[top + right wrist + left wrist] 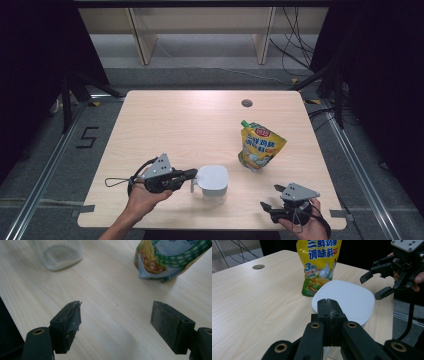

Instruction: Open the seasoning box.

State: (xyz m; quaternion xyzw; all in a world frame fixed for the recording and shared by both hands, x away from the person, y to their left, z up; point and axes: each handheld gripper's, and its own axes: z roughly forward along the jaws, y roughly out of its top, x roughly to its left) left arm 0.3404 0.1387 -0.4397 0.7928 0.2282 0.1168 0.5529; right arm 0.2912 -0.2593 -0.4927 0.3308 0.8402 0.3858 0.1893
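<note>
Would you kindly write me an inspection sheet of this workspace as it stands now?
Surface: light wooden table, with a round hole near the far edge.
Job's things: clear jar with white lid; yellow seasoning pouch standing apart, beyond it.
Clutter: nothing seen.
Grippers: left gripper shut, tips at the lid's edge, nothing visibly between the jaws; right gripper open over bare wood.
Cables: thin lead trailing from the left gripper; cables on the floor beyond.
Surroundings: wooden frame behind, floor rails at the sides.
</note>
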